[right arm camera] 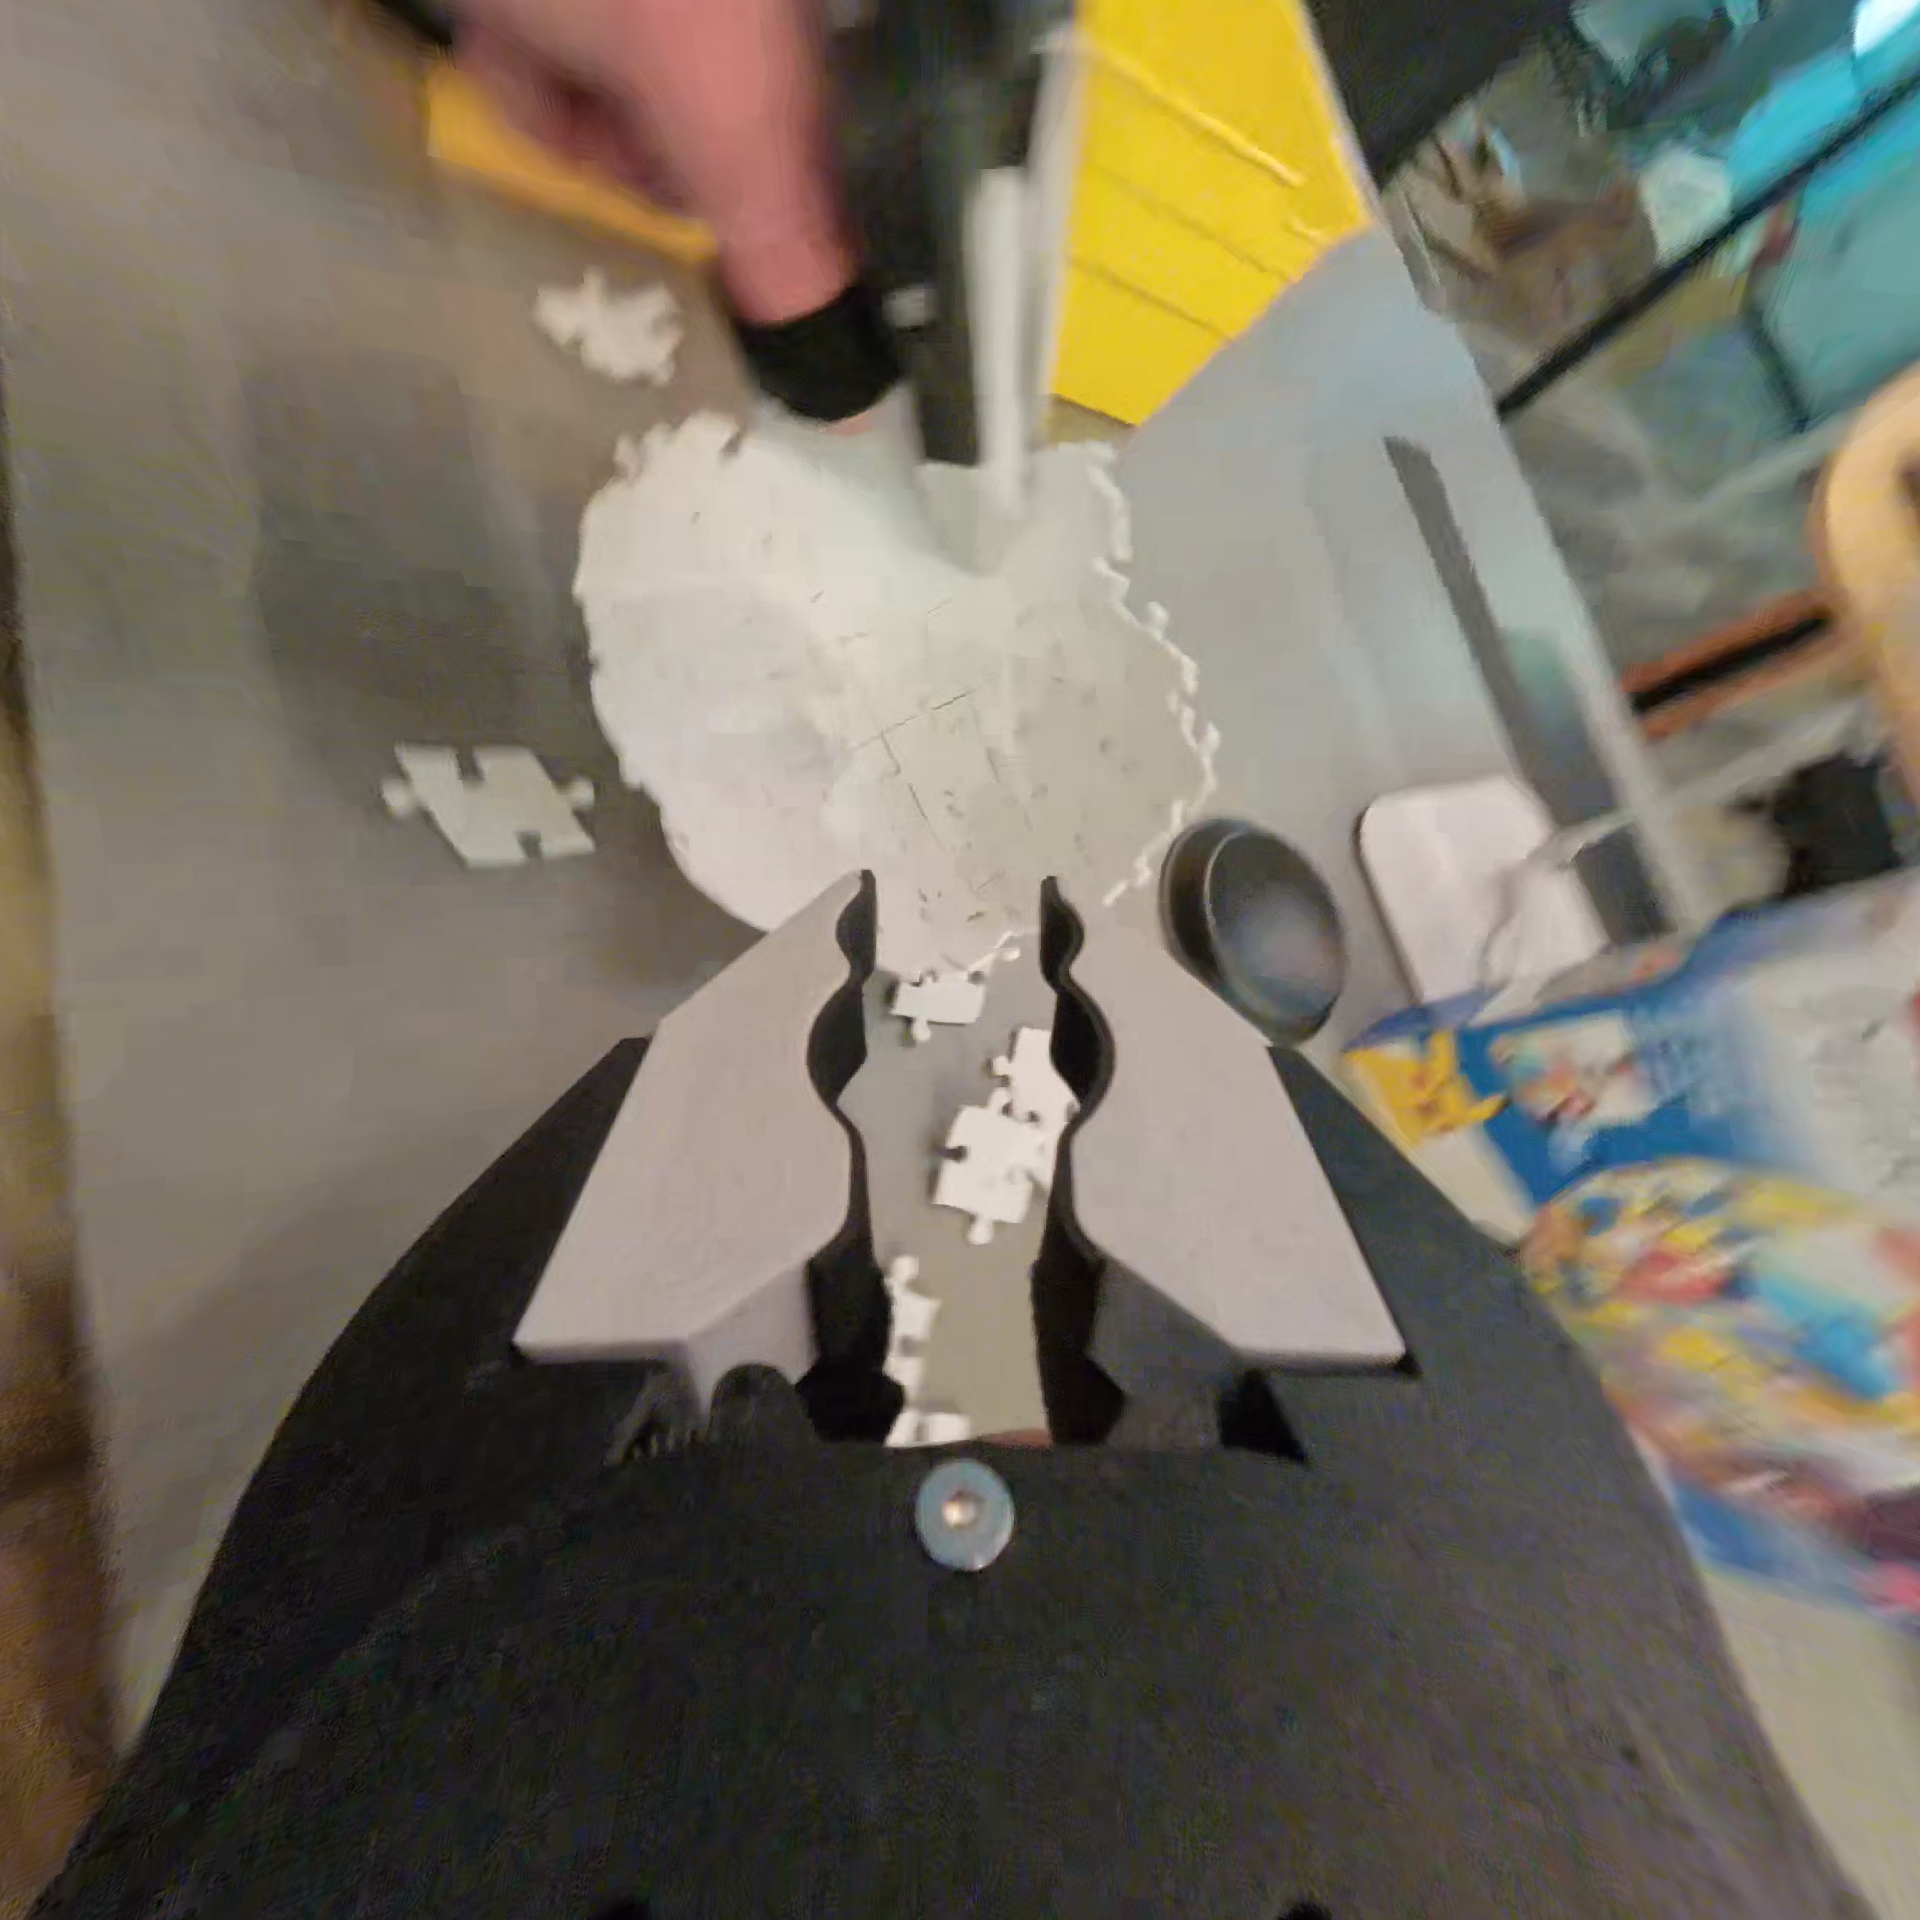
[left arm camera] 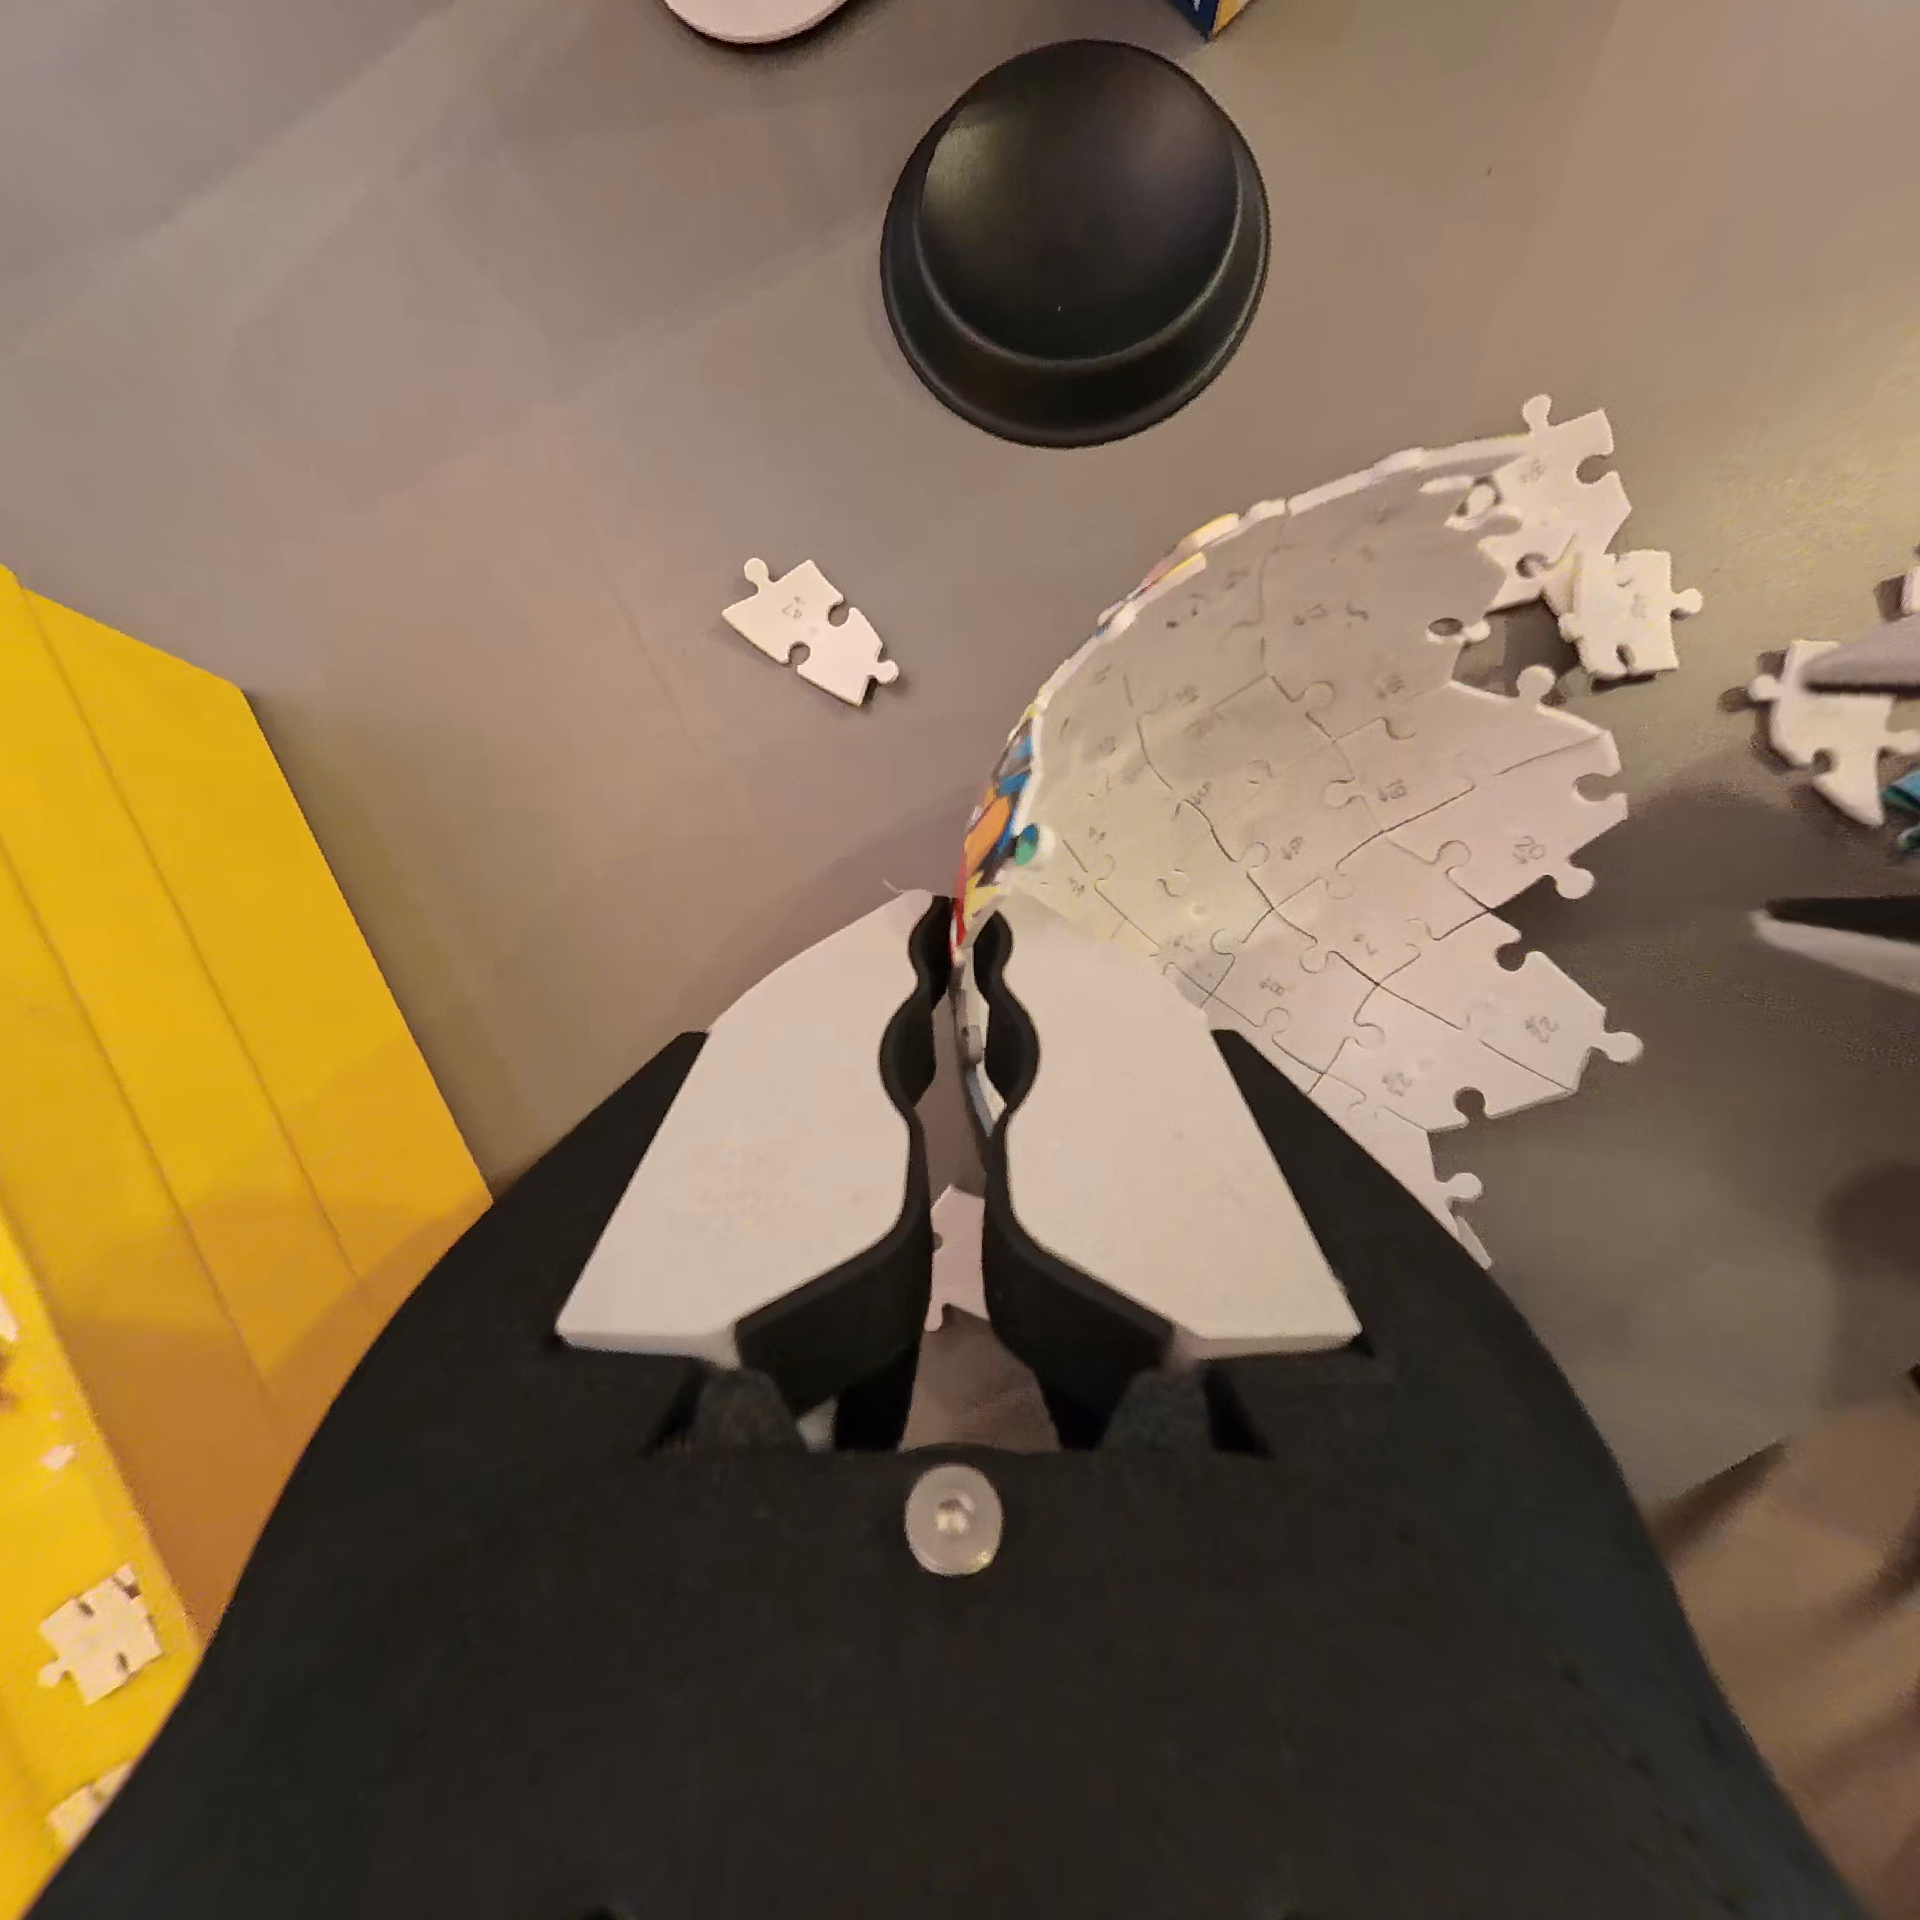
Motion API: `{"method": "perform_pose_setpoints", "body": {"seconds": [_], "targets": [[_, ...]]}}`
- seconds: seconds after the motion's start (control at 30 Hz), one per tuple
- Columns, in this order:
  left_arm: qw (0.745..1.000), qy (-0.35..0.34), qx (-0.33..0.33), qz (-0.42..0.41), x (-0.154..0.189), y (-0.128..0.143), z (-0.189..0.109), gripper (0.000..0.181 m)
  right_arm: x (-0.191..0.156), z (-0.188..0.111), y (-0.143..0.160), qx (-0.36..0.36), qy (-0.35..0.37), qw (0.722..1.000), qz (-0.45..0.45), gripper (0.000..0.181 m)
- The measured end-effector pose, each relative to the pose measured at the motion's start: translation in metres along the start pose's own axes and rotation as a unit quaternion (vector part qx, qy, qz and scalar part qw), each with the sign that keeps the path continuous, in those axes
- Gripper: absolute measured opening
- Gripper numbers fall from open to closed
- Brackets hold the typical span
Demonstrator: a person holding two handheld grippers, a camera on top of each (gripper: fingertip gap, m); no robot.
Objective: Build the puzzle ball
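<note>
- My left tool [left arm camera: 966,940] is clenched on the rim of the shell [left arm camera: 1320,831], a half-built puzzle ball seen from its white inner side, with a strip of its printed face showing at the pinched edge.
- The shell is tilted, its jagged open edge pointing away from my left tool.
- My right tool [right arm camera: 956,904] is released, nothing between its fingers; it hangs just beside the shell's near edge [right arm camera: 831,675].
- Through its gap I see loose pieces [right arm camera: 992,1143] lying white side up on the tabletop [right arm camera: 260,571].
- One single piece [left arm camera: 810,631] lies apart, between the shell and the yellow box [left arm camera: 187,935].
- A black stand [left arm camera: 1075,244] sits beyond the shell.
- A hand [right arm camera: 675,125], blurred, holds the left tool.
</note>
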State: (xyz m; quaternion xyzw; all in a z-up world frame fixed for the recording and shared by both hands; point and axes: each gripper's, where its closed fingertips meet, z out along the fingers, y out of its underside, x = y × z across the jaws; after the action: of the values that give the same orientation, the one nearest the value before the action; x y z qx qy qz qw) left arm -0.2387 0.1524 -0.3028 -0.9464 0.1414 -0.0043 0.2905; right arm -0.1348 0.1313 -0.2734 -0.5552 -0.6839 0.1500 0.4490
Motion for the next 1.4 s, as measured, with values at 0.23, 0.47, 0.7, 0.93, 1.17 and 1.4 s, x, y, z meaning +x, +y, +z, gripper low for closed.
{"method": "perform_pose_setpoints", "body": {"seconds": [0.23, 0.47, 0.7, 0.93, 1.17, 1.4], "targets": [[0.998, -0.009, 0.048, -0.04, -0.002, -0.005, -0.002, 0.003, -0.015, 0.003, 0.044, -0.021, -0.098, 0.897, 0.43, 0.044], [0.994, -0.023, 0.086, -0.06, 0.0, -0.013, -0.007, 0.003, -0.013, 0.026, 0.04, 0.016, -0.107, 0.842, 0.529, 0.033], [0.99, -0.041, 0.122, -0.059, 0.008, -0.023, -0.016, 0.003, 0.007, 0.035, 0.036, 0.054, -0.087, 0.815, 0.571, 0.015], [0.983, -0.07, 0.161, -0.05, 0.012, -0.036, -0.029, 0.003, 0.021, 0.034, 0.035, 0.077, -0.054, 0.819, 0.565, 0.002], [0.976, -0.09, 0.193, -0.053, 0.016, -0.045, -0.036, 0.004, 0.034, 0.028, 0.034, 0.088, -0.012, 0.832, 0.548, 0.0], [0.966, -0.113, 0.227, -0.059, 0.014, -0.052, -0.045, 0.004, 0.046, 0.026, 0.026, 0.11, 0.007, 0.817, 0.566, 0.0]]}}
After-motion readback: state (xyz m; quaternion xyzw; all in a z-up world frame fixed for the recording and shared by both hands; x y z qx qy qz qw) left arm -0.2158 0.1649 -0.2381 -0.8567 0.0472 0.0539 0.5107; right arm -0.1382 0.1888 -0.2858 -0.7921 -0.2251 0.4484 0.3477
